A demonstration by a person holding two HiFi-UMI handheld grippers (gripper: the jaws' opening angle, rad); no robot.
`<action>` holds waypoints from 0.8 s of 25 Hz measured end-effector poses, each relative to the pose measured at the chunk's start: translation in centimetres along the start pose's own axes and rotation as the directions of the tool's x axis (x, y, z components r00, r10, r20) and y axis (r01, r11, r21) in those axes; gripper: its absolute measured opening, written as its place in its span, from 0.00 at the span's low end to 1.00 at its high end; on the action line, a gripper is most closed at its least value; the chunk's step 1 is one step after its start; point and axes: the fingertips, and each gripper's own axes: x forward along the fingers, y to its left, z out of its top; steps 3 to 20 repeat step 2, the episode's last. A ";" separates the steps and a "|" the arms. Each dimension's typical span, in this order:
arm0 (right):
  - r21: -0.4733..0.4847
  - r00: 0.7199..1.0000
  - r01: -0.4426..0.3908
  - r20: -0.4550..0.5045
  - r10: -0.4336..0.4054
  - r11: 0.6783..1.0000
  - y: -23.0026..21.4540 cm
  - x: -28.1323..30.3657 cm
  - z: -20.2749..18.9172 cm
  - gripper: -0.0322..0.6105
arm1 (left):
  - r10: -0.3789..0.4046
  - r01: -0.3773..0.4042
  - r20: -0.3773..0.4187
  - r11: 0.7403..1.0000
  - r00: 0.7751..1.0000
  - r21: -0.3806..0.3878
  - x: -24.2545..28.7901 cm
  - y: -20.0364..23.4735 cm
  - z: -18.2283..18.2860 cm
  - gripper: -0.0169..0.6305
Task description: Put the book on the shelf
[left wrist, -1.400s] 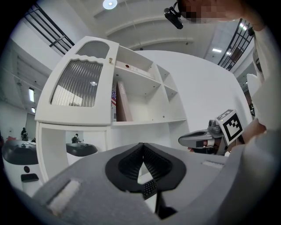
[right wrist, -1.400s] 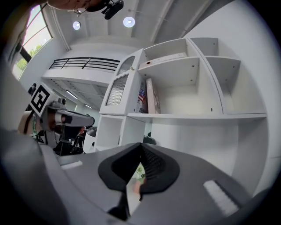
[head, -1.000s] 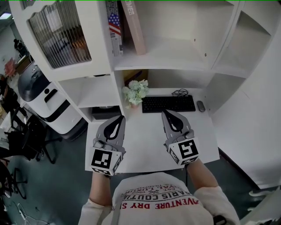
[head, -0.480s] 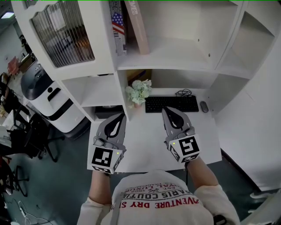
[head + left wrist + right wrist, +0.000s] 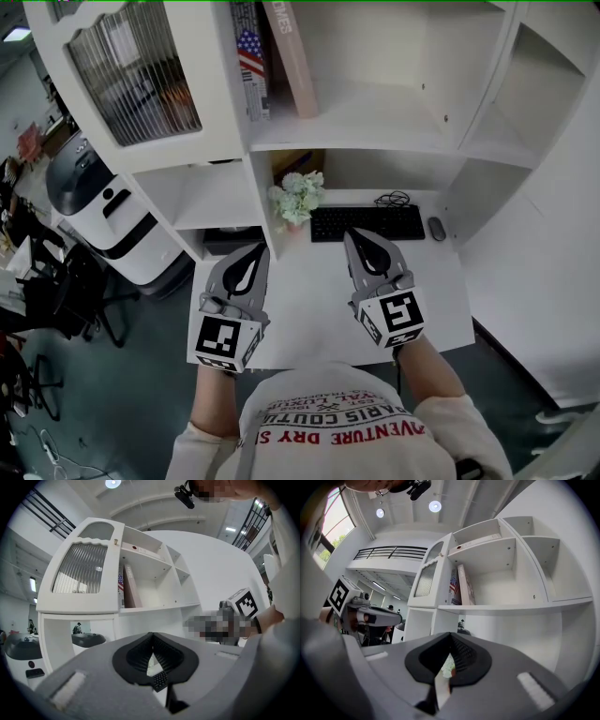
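Observation:
Two books stand on the upper shelf of a white shelf unit: one with a flag on its spine, and a pinkish-tan book leaning against it. The same tan book appears in both gripper views. My left gripper and right gripper hover side by side over the white desk, well below the books. Both are shut, with nothing between their jaws. The jaw tips of the left gripper and of the right gripper meet in their own views.
A black keyboard, a mouse and a small potted plant sit at the back of the desk. A ribbed glass cabinet door is at upper left. A white machine and office chairs stand on the floor to the left.
The head view has shifted slightly, so the shelf and desk sit a little further right in the picture. Both grippers stay shut and in nearly the same place.

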 end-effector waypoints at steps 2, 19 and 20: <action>0.002 1.000 0.000 0.005 0.000 1.000 0.0 -0.1 0.1 0.05 | 0.002 -0.002 0.005 1.000 1.000 0.001 -0.1 0.0 0.2 0.03; 0.002 1.000 0.000 0.005 0.000 1.000 0.0 -0.1 0.1 0.05 | 0.002 -0.002 0.005 1.000 1.000 0.001 -0.1 0.0 0.2 0.03; 0.002 1.000 0.000 0.005 0.000 1.000 0.0 -0.1 0.1 0.05 | 0.002 -0.002 0.005 1.000 1.000 0.001 -0.1 0.0 0.2 0.03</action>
